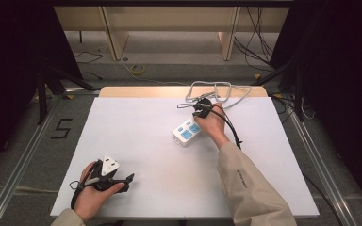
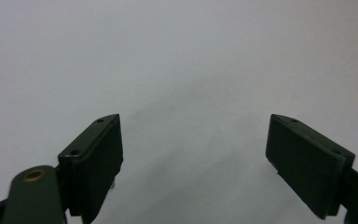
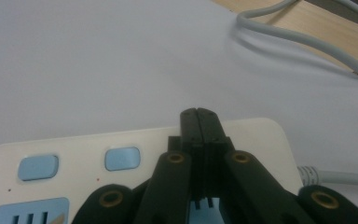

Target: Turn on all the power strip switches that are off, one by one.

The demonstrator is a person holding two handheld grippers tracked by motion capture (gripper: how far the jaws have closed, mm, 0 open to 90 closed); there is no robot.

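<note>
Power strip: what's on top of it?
The shut right gripper sits over the power strip, beside two blue buttons. Contact can't be seen; the gripper covers the face beneath.

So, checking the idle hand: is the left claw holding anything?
No, the left claw stands wide open over the bare white table.

Desk (image 1: 136, 141) mostly bare: whole left half and near-right area open for passing. Left gripper (image 1: 122, 181) sits near the near-left corner, jaws apart, nothing between them, bare surface ahead. Only obstacles cluster toward the far edge, right of centre: power strip (image 1: 186, 132) lying flat, with right gripper (image 1: 199, 113) over its far end, jaws pressed together. Grey cable (image 1: 217, 92) loops behind the strip along the far edge, partly on the wooden strip (image 1: 146, 91). The right forearm (image 1: 245, 183) crosses the near-right area diagonally, blocking that path.
</note>
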